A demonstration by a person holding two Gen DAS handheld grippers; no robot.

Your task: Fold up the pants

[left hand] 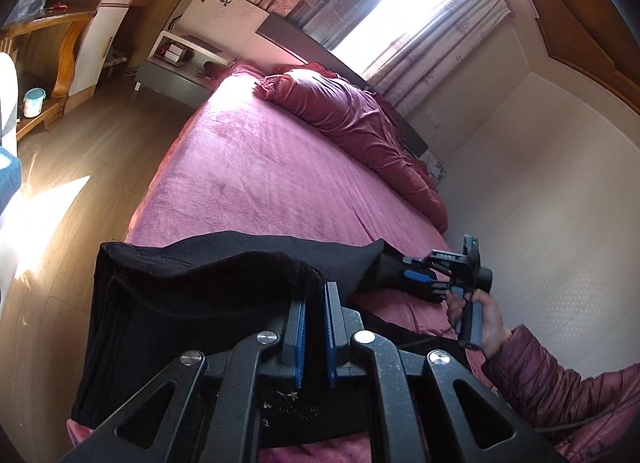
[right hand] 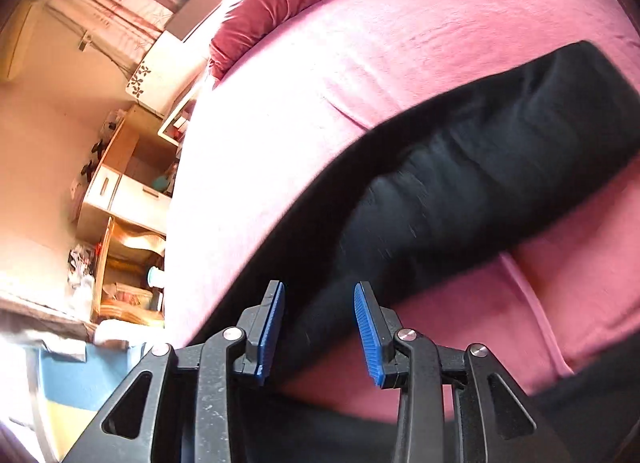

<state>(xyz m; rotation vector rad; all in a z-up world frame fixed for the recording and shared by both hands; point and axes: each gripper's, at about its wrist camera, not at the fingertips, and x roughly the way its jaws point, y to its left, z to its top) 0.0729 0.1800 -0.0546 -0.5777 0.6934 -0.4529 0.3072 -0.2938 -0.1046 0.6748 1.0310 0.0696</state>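
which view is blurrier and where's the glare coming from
Right wrist view is blurrier: the black pants smear with motion streaks and the pink bed cover washes out near its edge. Left wrist view is sharper; the window is blown out white, and a sun patch glares on the wooden floor.

Pink bed [left hand: 256, 167], crumpled red quilt [left hand: 344, 111]

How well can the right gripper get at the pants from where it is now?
Probably well. The right gripper hangs just above the pants on the bed, its fingers apart and pointing at the black cloth, with nothing between them and it. The left gripper grips another edge, away to the side.
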